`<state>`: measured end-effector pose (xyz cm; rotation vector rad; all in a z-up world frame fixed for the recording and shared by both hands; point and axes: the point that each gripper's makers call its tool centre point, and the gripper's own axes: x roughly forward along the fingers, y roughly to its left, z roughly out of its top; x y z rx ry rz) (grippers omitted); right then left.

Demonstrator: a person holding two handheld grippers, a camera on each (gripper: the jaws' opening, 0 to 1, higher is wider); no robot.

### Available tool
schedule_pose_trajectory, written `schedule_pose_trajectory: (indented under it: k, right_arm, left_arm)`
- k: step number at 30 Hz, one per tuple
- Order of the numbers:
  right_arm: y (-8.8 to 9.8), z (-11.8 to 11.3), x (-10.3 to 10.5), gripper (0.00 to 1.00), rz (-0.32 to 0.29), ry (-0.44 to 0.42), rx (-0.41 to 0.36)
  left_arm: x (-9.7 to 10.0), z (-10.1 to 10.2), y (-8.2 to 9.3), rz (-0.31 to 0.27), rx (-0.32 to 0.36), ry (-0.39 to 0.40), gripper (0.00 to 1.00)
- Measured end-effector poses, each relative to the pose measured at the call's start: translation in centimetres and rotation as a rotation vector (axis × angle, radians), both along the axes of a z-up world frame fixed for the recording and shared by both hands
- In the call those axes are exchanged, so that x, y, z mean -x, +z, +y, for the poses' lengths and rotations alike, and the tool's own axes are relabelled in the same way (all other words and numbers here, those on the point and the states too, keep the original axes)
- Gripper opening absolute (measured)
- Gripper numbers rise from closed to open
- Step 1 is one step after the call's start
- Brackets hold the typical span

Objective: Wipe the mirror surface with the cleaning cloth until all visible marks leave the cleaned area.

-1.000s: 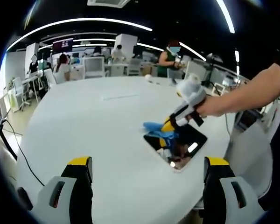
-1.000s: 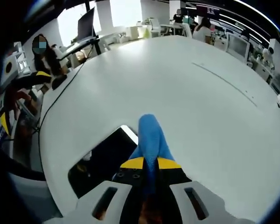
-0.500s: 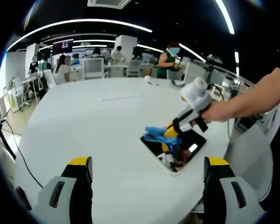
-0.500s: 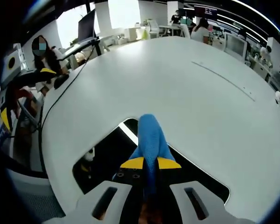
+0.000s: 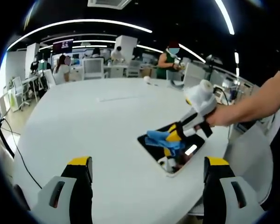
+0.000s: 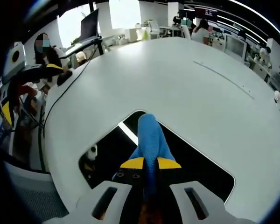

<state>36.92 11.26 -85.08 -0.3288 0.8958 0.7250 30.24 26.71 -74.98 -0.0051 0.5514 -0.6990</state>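
The left tool (image 5: pixel 142 186) hangs spread and idle over the white desk (image 5: pixel 84 121), clear of the wiping. The right tool (image 6: pixel 150 164), pinching the blue cleaning cloth (image 6: pixel 150 137), presses it onto the mirror (image 6: pixel 196 165) (lying flat near the desk's edge).

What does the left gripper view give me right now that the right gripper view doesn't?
Left gripper view: the left gripper open over the table, and the right gripper from outside, with the hand holding it. Right gripper view: a close look along its shut jaws at the cloth on the mirror, plus a cable on the table. Both share the blue cloth, the dark mirror, the right gripper and the white table.
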Motion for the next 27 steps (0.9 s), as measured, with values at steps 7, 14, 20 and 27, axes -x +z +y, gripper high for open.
schedule_pose_trajectory:
  k: [7, 14, 20, 27]
  right_arm:
    - [-0.1, -0.1, 0.7, 0.03, 0.001, -0.003, -0.003]
    - [-0.1, -0.1, 1.6, 0.03, 0.003, -0.008, -0.007]
    - [0.0, -0.2, 2.6, 0.03, 0.006, -0.009, -0.010]
    - [0.0, -0.2, 3.9, 0.03, 0.008, -0.014, -0.020]
  left_arm:
    - [0.3, -0.4, 0.1, -0.003, 0.000, -0.005, 1.00]
    - [0.2, -0.5, 0.2, -0.011, -0.002, -0.011, 1.00]
    - [0.2, -0.7, 0.5, -0.019, 0.000, -0.012, 1.00]
    - [0.3, -0.8, 0.5, -0.020, 0.004, -0.013, 1.00]
